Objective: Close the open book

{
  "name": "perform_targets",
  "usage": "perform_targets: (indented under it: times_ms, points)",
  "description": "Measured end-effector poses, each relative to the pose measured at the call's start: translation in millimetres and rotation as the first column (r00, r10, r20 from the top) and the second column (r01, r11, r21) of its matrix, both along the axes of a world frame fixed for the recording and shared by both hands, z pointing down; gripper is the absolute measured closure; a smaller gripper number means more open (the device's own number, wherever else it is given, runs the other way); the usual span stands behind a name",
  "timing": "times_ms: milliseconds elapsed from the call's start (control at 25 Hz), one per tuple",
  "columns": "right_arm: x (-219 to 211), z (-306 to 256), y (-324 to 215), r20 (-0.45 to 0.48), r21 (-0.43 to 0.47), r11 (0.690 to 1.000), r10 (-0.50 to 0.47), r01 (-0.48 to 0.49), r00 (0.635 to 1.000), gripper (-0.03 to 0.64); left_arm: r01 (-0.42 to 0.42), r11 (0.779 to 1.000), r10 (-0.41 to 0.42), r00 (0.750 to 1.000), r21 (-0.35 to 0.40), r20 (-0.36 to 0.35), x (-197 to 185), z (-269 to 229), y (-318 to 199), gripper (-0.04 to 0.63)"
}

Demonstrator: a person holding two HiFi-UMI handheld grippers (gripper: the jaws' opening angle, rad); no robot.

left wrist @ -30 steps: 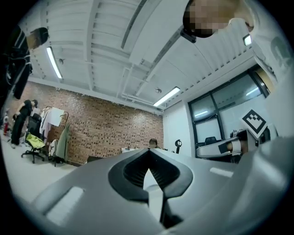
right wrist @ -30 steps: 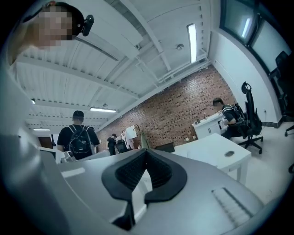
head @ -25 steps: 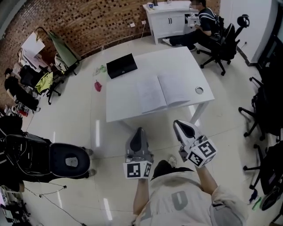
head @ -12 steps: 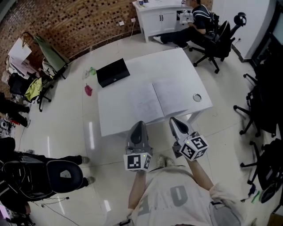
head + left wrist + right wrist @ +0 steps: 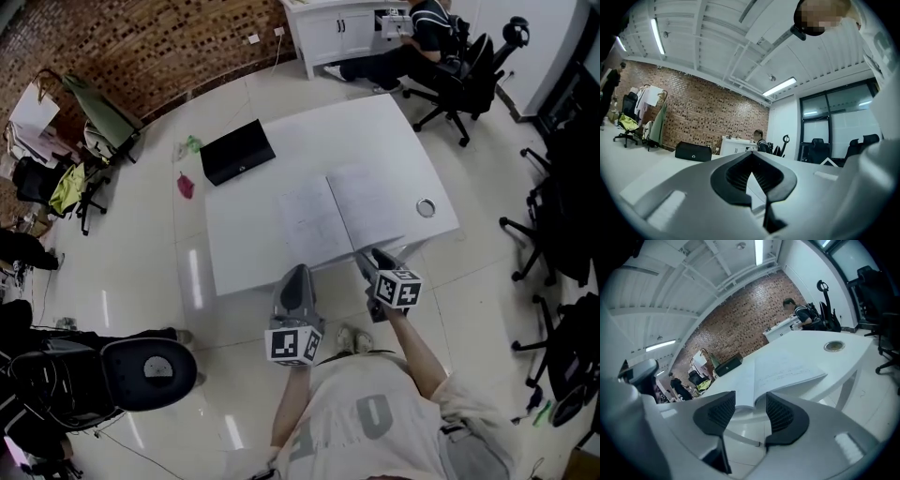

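The open book [image 5: 342, 217] lies flat with white pages up, near the front edge of the white table [image 5: 253, 225]. My right gripper [image 5: 367, 258] hovers at the table's front edge, just before the book's right-hand page. Its jaws are opening and nothing is between them. In the right gripper view the book [image 5: 783, 373] shows just beyond the right gripper [image 5: 750, 399]. My left gripper [image 5: 298, 277] is held level before the table edge, left of the book's spine. In the left gripper view the left gripper [image 5: 751, 161] has its tips together and holds nothing.
A black case [image 5: 237, 150] sits on the table's far left corner, and a small metal ring [image 5: 427, 207] lies right of the book. Black office chairs [image 5: 562, 216] stand on the right and another [image 5: 150, 370] at the lower left. A person [image 5: 422, 23] sits at a far desk.
My right gripper has dropped down to the table's front edge by the book, and its jaws have parted. My left gripper has moved forward toward the table edge.
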State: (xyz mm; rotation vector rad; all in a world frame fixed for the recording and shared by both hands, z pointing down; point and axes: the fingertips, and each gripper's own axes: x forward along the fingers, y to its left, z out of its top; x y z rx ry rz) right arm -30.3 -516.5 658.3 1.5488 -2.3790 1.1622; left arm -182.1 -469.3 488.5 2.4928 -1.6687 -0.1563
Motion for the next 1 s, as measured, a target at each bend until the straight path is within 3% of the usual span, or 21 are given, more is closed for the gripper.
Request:
perform_targets:
  times_ms: [480,800,1000]
  points:
    - [9.1,35.2,-19.5,0.059,-0.132,0.988,0.089,-0.081,0.994,0.42,0.024,0.999,-0.023,1.0,-0.037,0.016,-10.4,10.8,-13.5,0.584]
    - [5.0,34.0,-13.4,0.119,-0.154,0.984,0.11,-0.092,0.987,0.419,0.029,0.998,-0.029,0.999,-0.051,0.015,-15.0,13.4,-17.2,0.584]
    - [5.3,35.0,-31.1,0.082,-0.145,0.983,0.123,-0.111,0.989,0.442,0.047,0.997,-0.046,0.999,-0.068,0.017,-22.3,18.2,-14.4,0.583]
